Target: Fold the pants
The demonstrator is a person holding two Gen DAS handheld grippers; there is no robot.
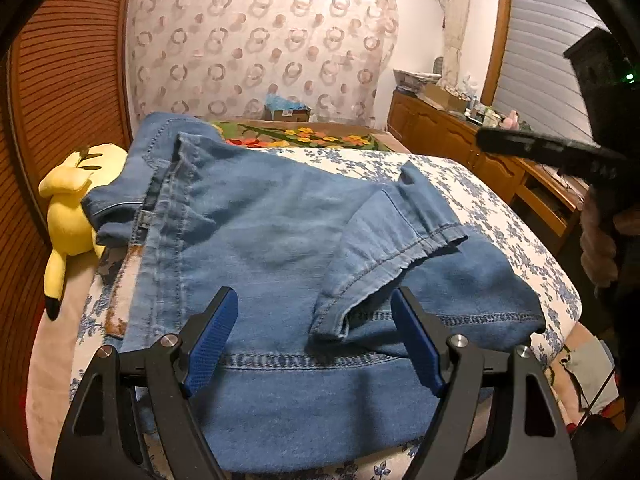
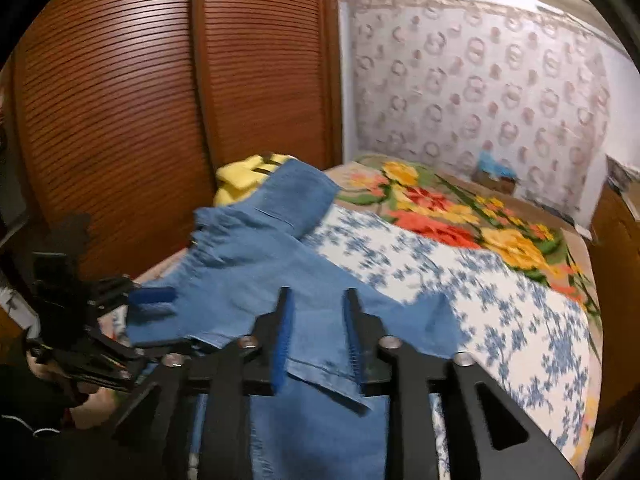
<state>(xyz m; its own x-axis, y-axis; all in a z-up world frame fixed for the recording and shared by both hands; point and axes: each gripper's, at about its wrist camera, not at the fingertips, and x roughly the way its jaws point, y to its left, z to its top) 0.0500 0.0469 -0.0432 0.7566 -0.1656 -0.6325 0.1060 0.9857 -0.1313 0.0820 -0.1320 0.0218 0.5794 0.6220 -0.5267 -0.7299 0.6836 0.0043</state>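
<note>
**Jeans on bed, part-folded; both grippers empty**

Left gripper (image 1: 314, 334): jaws spread wide, nothing between the blue pads (image 1: 212, 340). It hangs low over the near hem band of the jeans; whether the pads touch the cloth cannot be told.

Right gripper (image 2: 316, 344): jaws parted to a moderate gap. A denim hem edge runs across that gap, but the pads stand off on both sides, so it reads as no hold. The view is motion-blurred and contact is uncertain.

Jeans (image 1: 256, 240): light blue denim, spread across the near part of the bed (image 1: 500, 208), on the blue-flowered white cover. One leg end (image 1: 396, 236) is turned back and lies crooked over the other layer, its stitched hem uppermost. The waist end reaches toward the left edge, partly over a yellow plush toy (image 1: 70, 208).

Handling, as judged: soft cloth of middling weight, limp enough to sag and crease when lifted, not fragile, not slippery against ribbed pads. Doubled seams and hems are the firmest places to pinch. Best hold looks to be the hem band, one gripper at each corner, so the layers lift together and stay square.

Surroundings: flowered blanket (image 2: 460, 216) farther up the bed, slatted wooden doors (image 2: 140, 100) on the left side, wooden dresser (image 1: 448, 136) on the right.
</note>
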